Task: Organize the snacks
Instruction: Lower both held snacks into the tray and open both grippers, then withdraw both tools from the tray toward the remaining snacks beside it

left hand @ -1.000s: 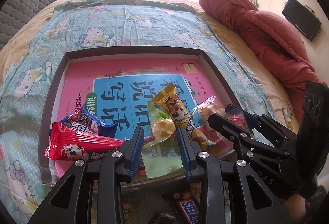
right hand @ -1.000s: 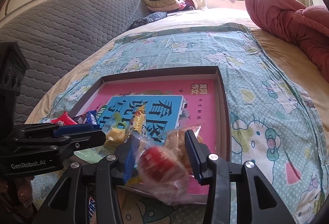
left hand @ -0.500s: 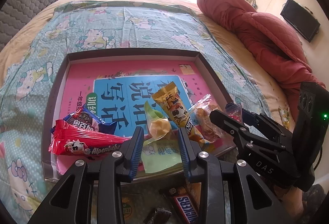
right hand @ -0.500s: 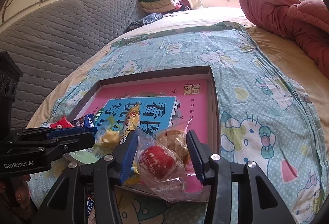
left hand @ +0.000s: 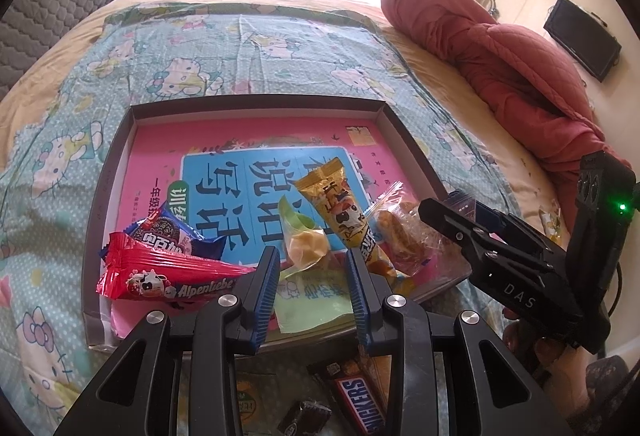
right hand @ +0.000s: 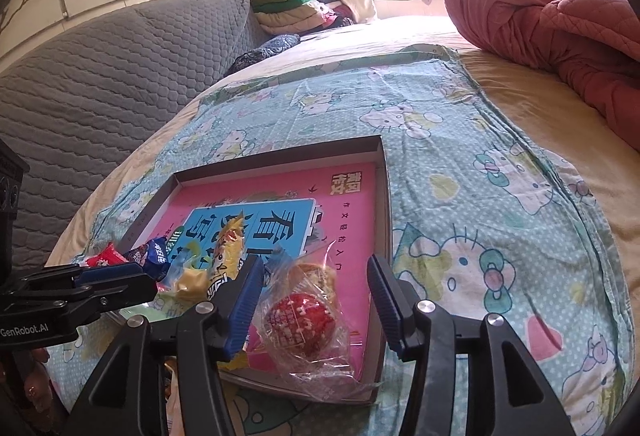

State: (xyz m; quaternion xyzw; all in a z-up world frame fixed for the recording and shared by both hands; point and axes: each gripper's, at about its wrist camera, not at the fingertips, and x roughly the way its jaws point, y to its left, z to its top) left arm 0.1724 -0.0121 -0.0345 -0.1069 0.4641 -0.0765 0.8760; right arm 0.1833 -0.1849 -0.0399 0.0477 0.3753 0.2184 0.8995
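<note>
Letting go of the clear bag at the tray's near corner

My right claw (right hand: 314,300) is opening, its pads now clear of the clear snack bag (right hand: 308,320), which lies in the tray (right hand: 384,172) with its plastic overhanging the near rim. My left claw (left hand: 312,288) hangs apart, holding nothing, over the yellow-green packet (left hand: 306,242). Withdrawing carelessly, I could snag the loose plastic and drag the bag onto the bed.

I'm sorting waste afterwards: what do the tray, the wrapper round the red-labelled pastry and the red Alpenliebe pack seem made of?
Tray: probably cardboard, matte grey-brown, with thin folded walls. Pastry wrapper: clear glossy plastic film; it crinkles and shows the contents. Alpenliebe pack: shiny printed plastic or foil film, with glare and a crimped end.
</note>
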